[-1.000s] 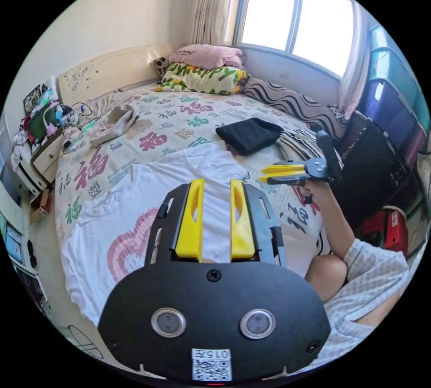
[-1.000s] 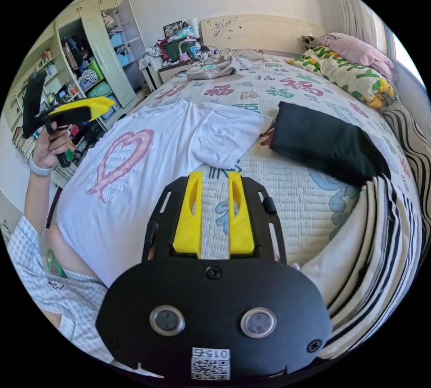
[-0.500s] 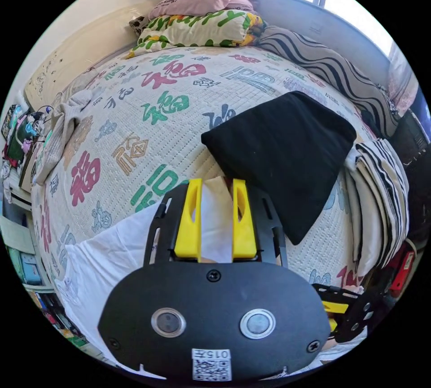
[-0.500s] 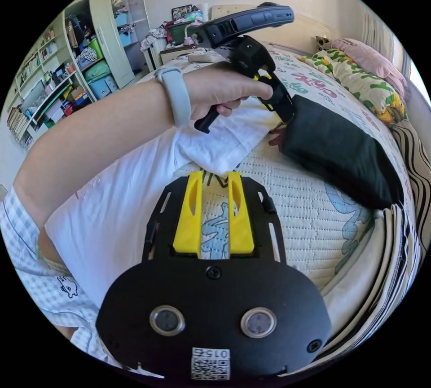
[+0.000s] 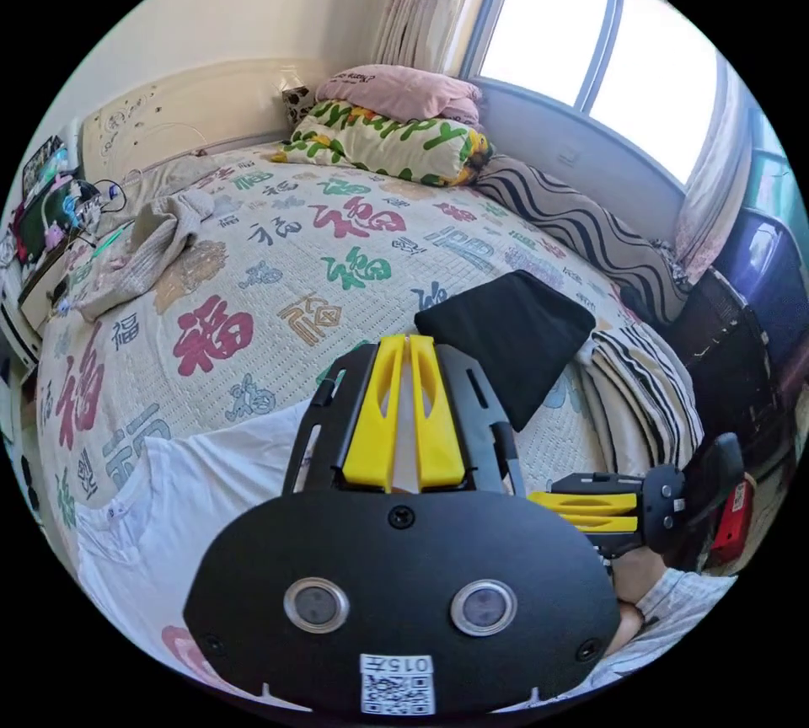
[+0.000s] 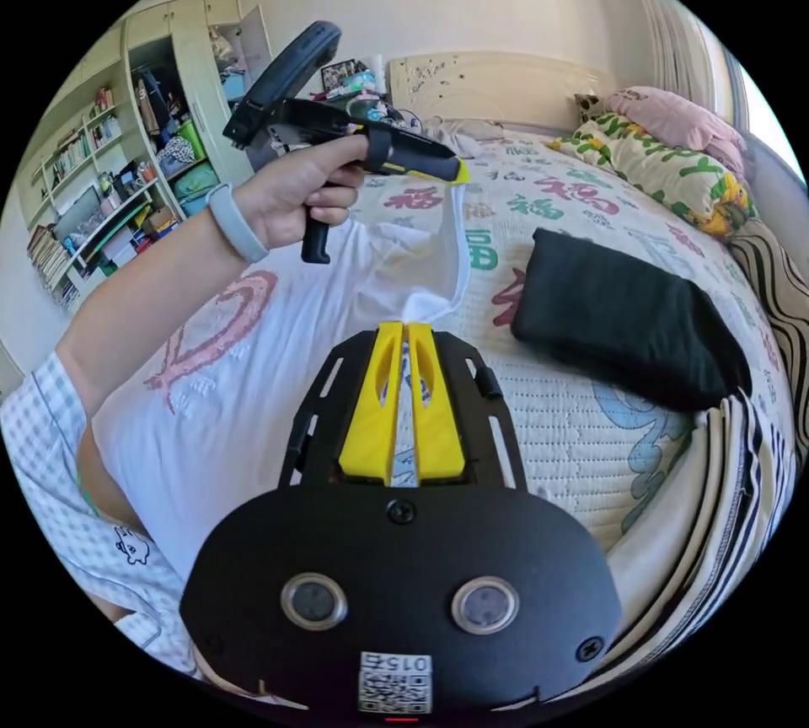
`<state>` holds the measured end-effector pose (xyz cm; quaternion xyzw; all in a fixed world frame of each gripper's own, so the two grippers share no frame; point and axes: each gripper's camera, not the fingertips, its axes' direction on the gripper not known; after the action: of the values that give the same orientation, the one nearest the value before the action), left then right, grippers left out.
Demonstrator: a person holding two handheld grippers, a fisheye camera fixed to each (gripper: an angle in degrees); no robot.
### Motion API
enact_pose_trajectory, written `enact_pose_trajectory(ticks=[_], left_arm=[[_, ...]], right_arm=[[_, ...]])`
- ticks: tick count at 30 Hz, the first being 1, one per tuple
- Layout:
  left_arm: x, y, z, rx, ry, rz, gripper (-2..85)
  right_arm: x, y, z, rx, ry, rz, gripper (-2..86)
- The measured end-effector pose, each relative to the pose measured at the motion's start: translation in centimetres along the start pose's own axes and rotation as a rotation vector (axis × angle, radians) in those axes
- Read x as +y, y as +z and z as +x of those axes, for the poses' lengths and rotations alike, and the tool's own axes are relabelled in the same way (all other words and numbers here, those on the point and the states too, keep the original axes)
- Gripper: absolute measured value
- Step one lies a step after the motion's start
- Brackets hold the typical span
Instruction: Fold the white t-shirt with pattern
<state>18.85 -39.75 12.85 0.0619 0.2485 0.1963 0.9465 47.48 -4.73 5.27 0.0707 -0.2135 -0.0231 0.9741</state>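
Both grippers closed on the white t-shirt (image 6: 278, 391); right gripper view shows its pink heart.

L gripper (image 5: 409, 340) sits at 6 o'clock in its own view, jaws pinched nearly together; in the right gripper view it's at 11 o'clock, gripped by the L hand (image 6: 291, 193), forearm running down to 8. R gripper (image 6: 404, 329), jaws likewise closed to a slit, shows at 4 o'clock in the left gripper view.

Bed (image 5: 253, 256) spread with a cover printed in large characters, folded black garment (image 5: 510, 336) laid beside striped bedding (image 5: 649, 399), pillows (image 5: 388, 134) stacked beneath the window (image 5: 590, 79), open shelves (image 6: 101, 206) crammed with clutter
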Motion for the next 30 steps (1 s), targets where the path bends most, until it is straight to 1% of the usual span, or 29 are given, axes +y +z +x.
enact_pose_trajectory(ticks=[3, 5, 7, 9, 11, 13, 14, 17, 19, 21, 22, 24, 27, 30], left_arm=[[3.0, -5.8, -3.3, -0.032, 0.004, 0.078, -0.4], [7.2, -10.0, -6.0, -0.057, 0.001, 0.116, -0.2], [10.8, -12.0, -8.4, -0.071, -0.032, 0.117, -0.1], [14.3, -12.1, -10.8, -0.098, -0.071, 0.057, 0.4], [18.5, -10.7, -13.5, -0.109, -0.13, -0.081, 2.2], [20.6, -10.6, -15.1, -0.099, -0.164, -0.133, 4.9], [21.3, -11.3, -15.7, -0.085, -0.166, -0.13, 7.3], [21.2, -12.6, -16.4, -0.094, -0.157, -0.072, 8.1], [20.3, -11.6, -16.9, -0.083, -0.166, -0.082, 8.3], [19.5, -9.3, -17.3, -0.046, -0.169, -0.135, 8.4], [19.1, -7.6, -17.5, -0.054, -0.171, -0.177, 8.1], [18.6, -6.6, -17.6, -0.085, -0.151, -0.179, 6.6], [18.5, -7.3, -18.0, -0.052, -0.12, -0.151, 2.4], [18.9, -8.6, -18.7, -0.012, -0.125, -0.133, 1.5]], right_arm=[[-1.6, -0.8, -3.5, -0.015, -0.131, 0.007, 0.1], [-2.5, -0.1, -7.3, -0.033, -0.286, -0.051, 0.3], [-2.8, 1.6, -9.7, -0.061, -0.381, -0.135, 0.7], [-2.7, 3.9, -11.1, -0.078, -0.422, -0.224, 1.3], [-2.3, 6.4, -11.5, -0.085, -0.425, -0.323, 3.5], [-2.0, 6.5, -11.1, -0.105, -0.41, -0.323, 6.3], [-2.0, 6.1, -10.6, -0.106, -0.392, -0.291, 7.2], [-2.9, 5.5, -9.7, -0.05, -0.367, -0.217, 7.5], [-3.6, 6.5, -9.6, 0.007, -0.355, -0.244, 7.6], [-4.1, 8.0, -9.6, 0.047, -0.354, -0.289, 7.7], [-4.2, 9.1, -9.5, 0.058, -0.344, -0.315, 7.5], [-4.1, 10.0, -9.3, 0.06, -0.337, -0.337, 6.9], [-3.8, 9.7, -8.3, 0.058, -0.305, -0.303, 4.6], [-3.7, 9.5, -7.3, 0.025, -0.292, -0.291, 3.9]])
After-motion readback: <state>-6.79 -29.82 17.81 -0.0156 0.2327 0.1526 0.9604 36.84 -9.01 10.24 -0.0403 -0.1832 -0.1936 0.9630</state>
